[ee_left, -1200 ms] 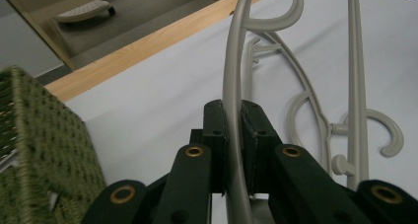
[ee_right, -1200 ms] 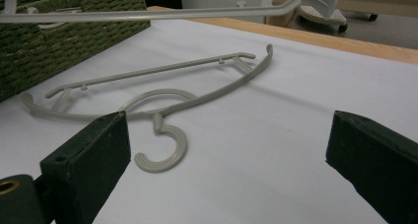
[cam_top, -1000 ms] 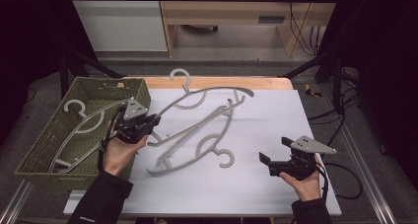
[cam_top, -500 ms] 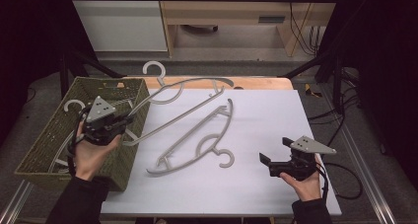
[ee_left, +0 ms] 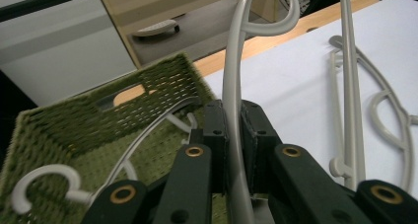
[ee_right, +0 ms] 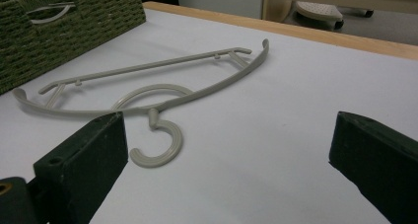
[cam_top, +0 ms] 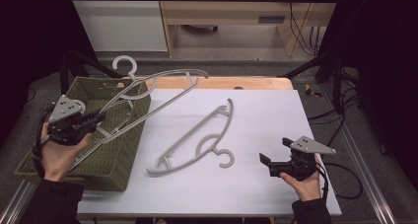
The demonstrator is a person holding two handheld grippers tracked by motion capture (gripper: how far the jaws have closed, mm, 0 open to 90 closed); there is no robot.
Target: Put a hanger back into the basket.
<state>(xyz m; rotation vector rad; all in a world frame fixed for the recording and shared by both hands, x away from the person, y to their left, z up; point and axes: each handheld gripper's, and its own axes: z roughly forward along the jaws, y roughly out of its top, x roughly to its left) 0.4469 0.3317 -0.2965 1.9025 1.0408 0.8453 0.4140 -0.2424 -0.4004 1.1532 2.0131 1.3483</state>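
Note:
My left gripper (cam_top: 97,119) is shut on a grey plastic hanger (cam_top: 172,97) and holds it slanted above the green woven basket (cam_top: 129,147). The hanger's hook rises past the basket's far rim. In the left gripper view the pads (ee_left: 217,130) pinch the hanger's curved arm (ee_left: 231,71). A second grey hanger (cam_top: 217,119) lies flat on the white table, hook toward me. My right gripper (cam_top: 274,151) hovers open near the front right, a little right of that hook. In the right gripper view this hanger (ee_right: 148,93) lies beyond the wide-apart jaws (ee_right: 229,135).
Another hanger (ee_left: 44,187) lies inside the basket (ee_left: 98,120). The white tabletop (cam_top: 266,110) has a wooden strip along its far edge. Cables trail at the right, and wooden furniture stands on the floor behind the table.
My left hand has carried the held hanger leftward, from over the table to above the basket. The right gripper and the hanger on the table have stayed put.

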